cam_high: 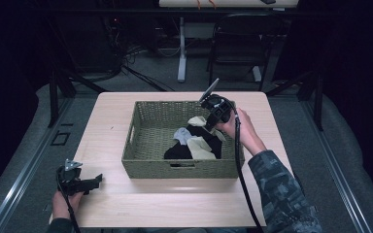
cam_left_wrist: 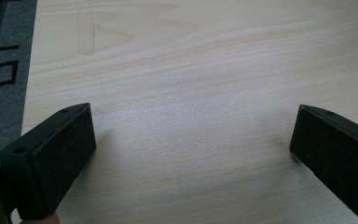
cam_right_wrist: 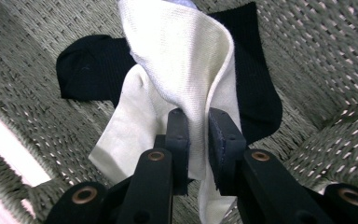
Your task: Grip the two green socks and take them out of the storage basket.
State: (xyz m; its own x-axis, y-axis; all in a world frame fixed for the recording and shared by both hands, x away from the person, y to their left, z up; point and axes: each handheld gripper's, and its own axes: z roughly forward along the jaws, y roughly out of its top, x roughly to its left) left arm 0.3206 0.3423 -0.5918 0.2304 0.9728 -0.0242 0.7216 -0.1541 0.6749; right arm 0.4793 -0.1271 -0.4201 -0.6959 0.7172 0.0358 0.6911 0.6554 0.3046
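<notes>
Fingers (cam_right_wrist: pixel 223 140) pinch cream sock (cam_right_wrist: pixel 177 60) inside basket (cam_high: pixel 141 167).

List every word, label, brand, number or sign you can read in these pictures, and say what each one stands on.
None: no readable text on the table, the woven basket, the socks or either gripper.
Black painted marks on the grey floor beside the table, in the left gripper view: line shapes, not legible as letters or numbers.
Strip of clear tape on the tabletop: blank.
</notes>
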